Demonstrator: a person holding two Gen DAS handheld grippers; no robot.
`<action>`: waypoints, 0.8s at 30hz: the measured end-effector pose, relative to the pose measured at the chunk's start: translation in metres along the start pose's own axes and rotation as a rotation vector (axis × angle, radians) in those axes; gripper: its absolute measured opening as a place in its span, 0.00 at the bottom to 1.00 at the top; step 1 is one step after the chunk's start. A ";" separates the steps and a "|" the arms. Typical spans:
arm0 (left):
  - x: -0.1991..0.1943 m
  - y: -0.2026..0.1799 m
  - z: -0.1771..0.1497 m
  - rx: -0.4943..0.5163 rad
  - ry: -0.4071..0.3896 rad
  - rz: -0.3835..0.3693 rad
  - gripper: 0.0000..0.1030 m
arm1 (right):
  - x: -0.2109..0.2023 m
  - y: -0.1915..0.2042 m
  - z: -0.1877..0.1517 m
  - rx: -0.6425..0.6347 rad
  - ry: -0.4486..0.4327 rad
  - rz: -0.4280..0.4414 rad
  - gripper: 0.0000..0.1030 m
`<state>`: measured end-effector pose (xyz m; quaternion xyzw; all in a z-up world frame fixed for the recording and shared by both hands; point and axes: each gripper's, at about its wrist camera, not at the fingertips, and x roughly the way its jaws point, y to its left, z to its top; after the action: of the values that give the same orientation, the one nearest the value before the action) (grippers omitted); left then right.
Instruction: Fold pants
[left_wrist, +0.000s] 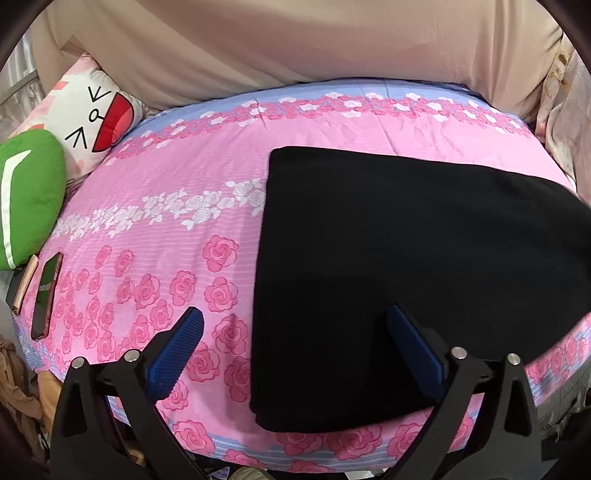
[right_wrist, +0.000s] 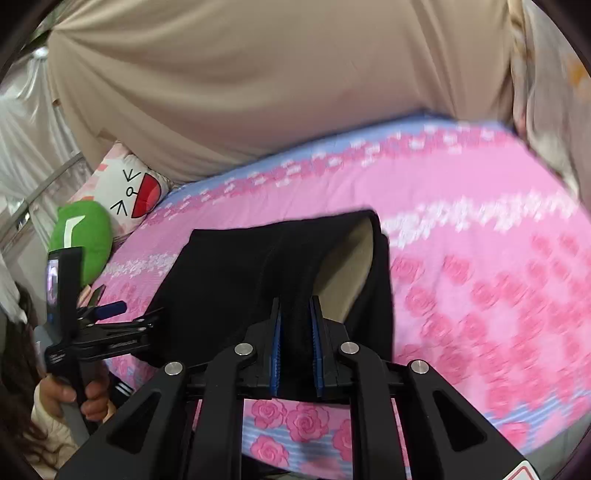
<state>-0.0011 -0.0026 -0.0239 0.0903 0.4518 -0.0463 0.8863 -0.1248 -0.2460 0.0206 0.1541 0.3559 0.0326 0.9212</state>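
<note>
Black pants (left_wrist: 406, 266) lie flat on the pink rose-print bed (left_wrist: 177, 192), folded into a broad rectangle on its right half. My left gripper (left_wrist: 291, 347) is open and empty, hovering over the pants' left edge near the bed's front. In the right wrist view my right gripper (right_wrist: 297, 325) is shut on a bunched fold of the black pants (right_wrist: 229, 273) and lifts it, showing a beige lining (right_wrist: 347, 266) inside. The left gripper also shows there at the left (right_wrist: 107, 314), held by a hand.
A green plush (left_wrist: 29, 195) and a white cartoon-face pillow (left_wrist: 96, 114) sit at the bed's left end. Two phones (left_wrist: 46, 295) lie by the left edge. A beige sheet (left_wrist: 295, 44) hangs behind the bed. The bed's front edge drops off close to me.
</note>
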 end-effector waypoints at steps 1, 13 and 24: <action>0.001 -0.001 -0.001 -0.002 0.001 -0.005 0.96 | 0.008 -0.003 -0.005 -0.008 0.028 -0.022 0.13; 0.012 -0.006 -0.005 -0.013 0.029 -0.010 0.96 | 0.027 0.014 0.040 -0.069 -0.011 -0.033 0.19; 0.013 -0.004 -0.005 -0.016 0.032 -0.035 0.96 | 0.056 -0.015 0.056 -0.029 0.011 -0.099 0.11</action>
<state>0.0019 -0.0059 -0.0381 0.0762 0.4677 -0.0567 0.8788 -0.0467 -0.2650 0.0190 0.1226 0.3678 -0.0069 0.9218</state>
